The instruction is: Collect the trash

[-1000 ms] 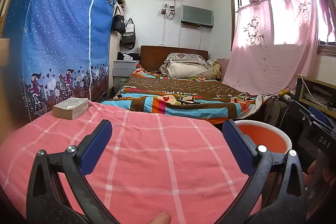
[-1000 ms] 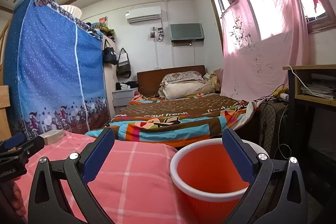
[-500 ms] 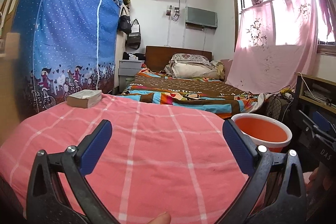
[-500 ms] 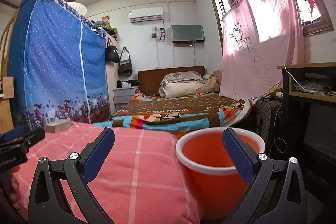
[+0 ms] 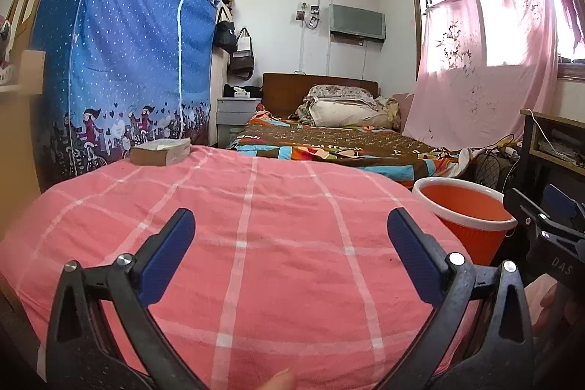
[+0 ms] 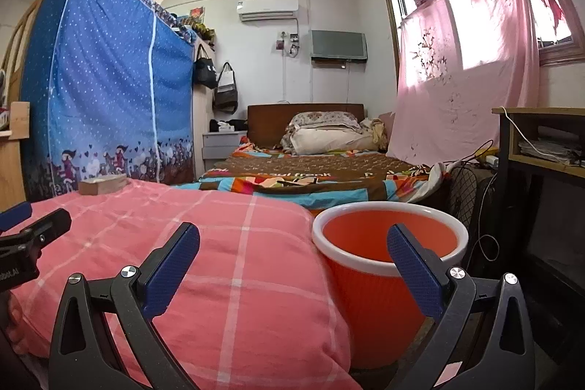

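- A bedroom: a mattress under a pink checked sheet fills the foreground, and the orange bin with its white rim stands at the sheet's right-hand edge.
- The left gripper hangs over the pink sheet with its blue pads spread wide and nothing between them; the orange bin lies off to its right, apart from it.
- The right gripper is also gaping and empty; its right pad overlaps the bin's mouth in its own view, while its left pad is over the sheet beside the bin.
- No loose trash shows on the sheet near either gripper.
- Beyond the bin, at the sheet's far left corner, rests a thick book.
- Further past the bin lie a bed with a colourful quilt and a blue dotted wardrobe cover.
- Compared with a second ago, both views sit lower and more level, and more of the bin's side wall shows in the right view.
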`<state>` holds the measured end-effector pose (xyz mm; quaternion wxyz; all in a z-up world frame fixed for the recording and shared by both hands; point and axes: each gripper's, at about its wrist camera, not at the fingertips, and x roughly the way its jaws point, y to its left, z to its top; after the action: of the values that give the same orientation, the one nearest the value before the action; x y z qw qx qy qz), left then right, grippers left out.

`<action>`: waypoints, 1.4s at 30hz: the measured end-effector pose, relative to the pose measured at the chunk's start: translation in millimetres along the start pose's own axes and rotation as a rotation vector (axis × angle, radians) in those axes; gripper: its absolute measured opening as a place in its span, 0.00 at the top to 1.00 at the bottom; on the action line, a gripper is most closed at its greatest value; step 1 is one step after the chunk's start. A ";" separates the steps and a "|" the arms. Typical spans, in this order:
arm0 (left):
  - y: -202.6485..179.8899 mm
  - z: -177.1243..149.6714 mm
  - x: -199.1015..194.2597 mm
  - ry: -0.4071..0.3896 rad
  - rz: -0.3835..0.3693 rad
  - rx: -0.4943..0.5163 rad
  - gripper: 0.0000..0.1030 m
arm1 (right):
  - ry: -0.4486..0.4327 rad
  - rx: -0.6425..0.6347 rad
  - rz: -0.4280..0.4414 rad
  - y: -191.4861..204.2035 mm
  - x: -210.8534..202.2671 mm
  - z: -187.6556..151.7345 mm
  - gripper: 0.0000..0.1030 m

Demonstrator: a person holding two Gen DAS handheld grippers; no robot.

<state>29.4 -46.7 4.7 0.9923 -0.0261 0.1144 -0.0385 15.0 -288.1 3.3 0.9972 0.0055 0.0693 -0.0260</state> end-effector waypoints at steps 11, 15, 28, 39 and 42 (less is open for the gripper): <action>1.1 -0.8 1.1 0.004 0.009 -0.004 0.00 | 0.007 0.005 0.006 0.1 0.6 -3.9 0.00; 0.8 -0.6 0.9 0.004 0.009 -0.004 0.00 | 0.006 0.011 0.005 -0.2 0.9 -4.5 0.00; 0.2 -1.1 2.2 0.005 0.011 0.000 0.00 | 0.007 0.013 0.005 -0.5 0.0 -6.0 0.00; -0.5 -1.4 2.1 0.004 0.011 0.001 0.00 | 0.007 0.014 0.004 -0.6 -0.2 -6.0 0.00; -0.3 -1.3 2.1 0.005 0.010 0.000 0.00 | 0.007 0.014 0.004 -0.3 -0.2 -6.0 0.00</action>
<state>31.1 -47.2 3.0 0.9922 -0.0254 0.1170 -0.0335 14.0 -288.3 -2.6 0.9970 0.0130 0.0728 -0.0243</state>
